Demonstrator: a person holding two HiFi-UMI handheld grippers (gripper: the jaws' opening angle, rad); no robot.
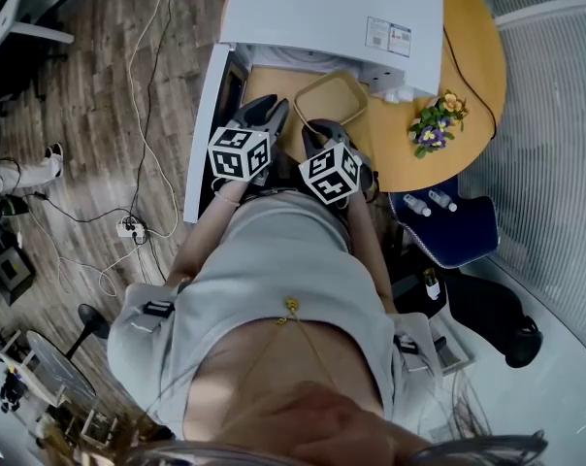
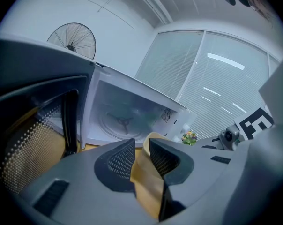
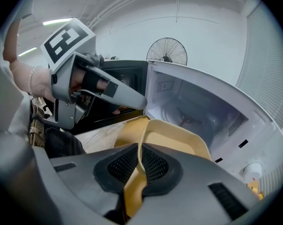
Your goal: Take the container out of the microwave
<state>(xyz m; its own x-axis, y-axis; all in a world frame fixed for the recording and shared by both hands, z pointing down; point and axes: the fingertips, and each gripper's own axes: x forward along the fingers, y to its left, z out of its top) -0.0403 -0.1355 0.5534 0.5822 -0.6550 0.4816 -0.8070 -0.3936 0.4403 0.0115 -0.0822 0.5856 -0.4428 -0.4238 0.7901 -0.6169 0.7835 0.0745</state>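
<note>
A shallow yellow container (image 1: 334, 100) hangs just in front of the open white microwave (image 1: 332, 13), outside its cavity. My left gripper (image 1: 264, 115) grips its left rim and my right gripper (image 1: 322, 136) its near rim. In the left gripper view, the left gripper (image 2: 141, 145) is shut on the container's wall (image 2: 148, 191), with the empty microwave cavity (image 2: 125, 118) and its turntable behind. In the right gripper view, the right gripper (image 3: 140, 156) is shut on the thin rim of the container (image 3: 179, 142). The left gripper (image 3: 130, 101) reaches in from the left.
The microwave door (image 1: 202, 134) swings out to the left. The microwave stands on a round wooden table (image 1: 477, 56) with a small flower pot (image 1: 437, 122). A blue chair (image 1: 448, 229) holding small bottles is at the right. Cables and a power strip (image 1: 128, 226) lie on the floor.
</note>
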